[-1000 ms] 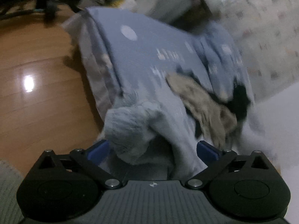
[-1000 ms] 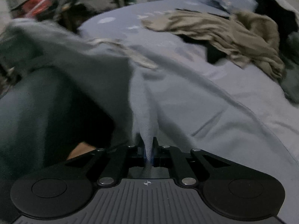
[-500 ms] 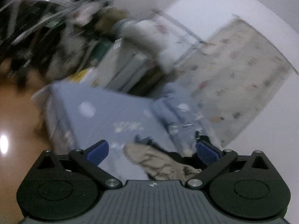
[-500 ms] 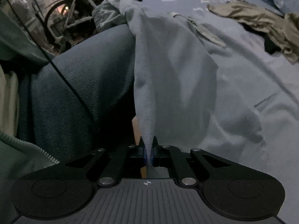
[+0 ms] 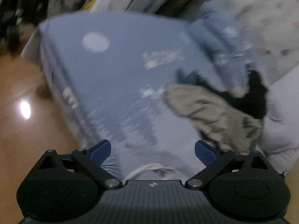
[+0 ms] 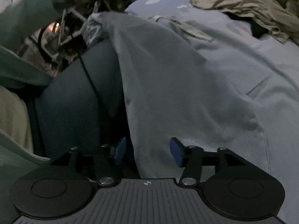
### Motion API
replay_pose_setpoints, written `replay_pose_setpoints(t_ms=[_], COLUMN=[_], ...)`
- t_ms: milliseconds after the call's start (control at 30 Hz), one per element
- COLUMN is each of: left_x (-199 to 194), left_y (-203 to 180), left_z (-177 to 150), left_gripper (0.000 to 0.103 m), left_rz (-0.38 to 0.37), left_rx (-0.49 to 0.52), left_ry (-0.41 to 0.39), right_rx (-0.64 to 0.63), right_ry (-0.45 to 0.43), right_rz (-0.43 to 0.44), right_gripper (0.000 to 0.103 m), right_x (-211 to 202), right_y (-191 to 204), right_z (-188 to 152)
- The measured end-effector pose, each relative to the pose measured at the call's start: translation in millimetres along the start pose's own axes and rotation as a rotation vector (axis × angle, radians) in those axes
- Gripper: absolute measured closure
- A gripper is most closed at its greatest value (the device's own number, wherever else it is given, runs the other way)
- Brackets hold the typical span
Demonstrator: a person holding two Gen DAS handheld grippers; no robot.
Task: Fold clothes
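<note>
A light blue-grey garment [image 6: 168, 78] lies spread over the near edge of the bed and drapes against my leg. My right gripper [image 6: 147, 151] is open, its blue pads either side of the garment's hanging edge. My left gripper [image 5: 152, 150] is open and empty above the bed's near edge; part of the garment with a white neckline [image 5: 149, 169] shows just below it. The left view is blurred.
The bed [image 5: 112, 71] has a blue patterned sheet. A beige garment [image 5: 211, 112] over something black [image 5: 250, 97] lies at its far right, also in the right wrist view [image 6: 243, 5]. Wooden floor [image 5: 22, 130] is left of the bed. Clutter [image 6: 65, 24] stands beyond.
My right gripper has opened and let go of the garment's edge it was pinching. My left gripper swung up and back down over the bed, open throughout.
</note>
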State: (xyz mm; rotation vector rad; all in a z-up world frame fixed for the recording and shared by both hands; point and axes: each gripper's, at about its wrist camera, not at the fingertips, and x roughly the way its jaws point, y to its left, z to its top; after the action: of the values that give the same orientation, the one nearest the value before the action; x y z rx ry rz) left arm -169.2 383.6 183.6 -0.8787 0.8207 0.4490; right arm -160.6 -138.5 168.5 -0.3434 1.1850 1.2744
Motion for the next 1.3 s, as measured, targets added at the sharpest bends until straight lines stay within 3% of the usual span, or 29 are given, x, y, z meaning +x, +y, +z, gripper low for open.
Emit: replay_pose_setpoints(t_ms=[267, 367, 667, 733, 833, 900, 1033, 1167, 1300], left_x=[72, 99, 115, 108, 92, 89, 96, 128, 149], left_y=[58, 69, 91, 98, 104, 99, 84, 84, 81], left_z=[1, -4, -13, -18, -16, -8, -2, -14, -15], left_gripper=[0.003, 0.009, 0.019, 0.024, 0.044, 0.05, 0.045, 0.044, 0.026], left_rz=[0.05, 0.049, -0.094, -0.146, -0.216, -0.259, -0.261, -0.179, -0.237], left_rx=[-0.076, -0.087, -0.155, -0.179, -0.205, -0.202, -0.157, -0.145, -0.175], left_ry=[0.219, 0.298, 0.301, 0.275, 0.226, 0.186, 0.188, 0.277, 0.302], right_rx=[0.14, 0.172, 0.236, 0.241, 0.246, 0.258, 0.281, 0.292, 0.314], right_ry=[-0.061, -0.068, -0.075, -0.075, -0.074, -0.078, -0.088, -0.093, -0.119], right_rz=[0.005, 0.003, -0.006, -0.006, -0.013, -0.014, -0.017, -0.019, -0.029], right_gripper=[0.034, 0.032, 0.03, 0.03, 0.029, 0.029, 0.029, 0.029, 0.028], right_x=[-19, -20, -13, -12, -13, -14, -15, -15, -21], right_y=[-17, -19, -21, -21, -20, -22, -23, -23, -24], right_z=[-2, 2, 9, 10, 9, 6, 1, 0, -1])
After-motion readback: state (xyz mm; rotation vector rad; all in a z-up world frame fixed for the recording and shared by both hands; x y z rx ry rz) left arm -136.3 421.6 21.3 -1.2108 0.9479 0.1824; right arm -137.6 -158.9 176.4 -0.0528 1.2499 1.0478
